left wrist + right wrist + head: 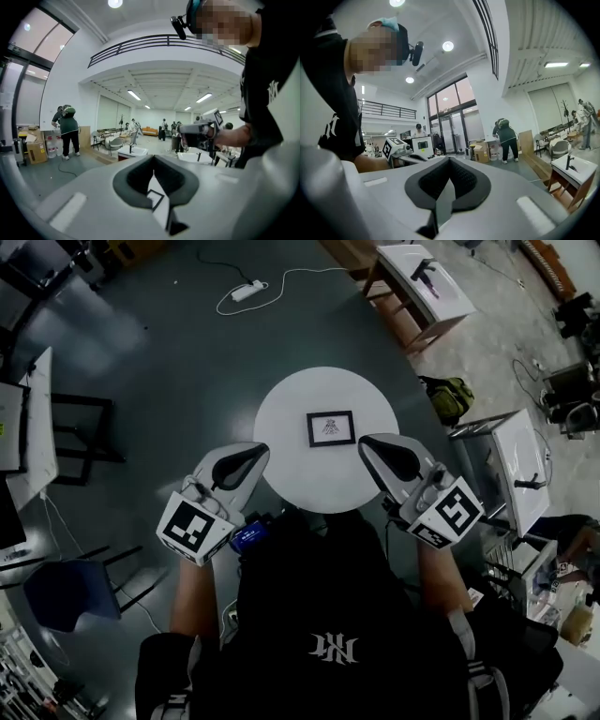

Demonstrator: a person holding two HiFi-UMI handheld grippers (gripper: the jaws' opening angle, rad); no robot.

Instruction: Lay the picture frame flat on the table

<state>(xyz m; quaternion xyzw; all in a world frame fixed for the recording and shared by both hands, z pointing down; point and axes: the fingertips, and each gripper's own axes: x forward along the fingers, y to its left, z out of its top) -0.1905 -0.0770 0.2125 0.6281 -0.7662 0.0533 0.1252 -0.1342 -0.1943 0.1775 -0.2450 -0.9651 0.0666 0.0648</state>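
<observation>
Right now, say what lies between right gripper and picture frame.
Only bare table separates the right gripper from the picture frame, per the head view.

Dark grey floor [159, 352], white sink stands [427, 282], round ceiling lights [447, 46] overhead.

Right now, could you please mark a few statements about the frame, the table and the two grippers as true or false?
1. The picture frame lies flat on the table. True.
2. The table is square. False: it is round and white.
3. The left gripper has its tongs clamped on the picture frame. False: the tongs are together with nothing between them, by the table's left edge and apart from the frame.
4. The right gripper is at the table's right side, not touching the frame. True.
5. A white power strip lies on the floor beyond the table. True.
</observation>
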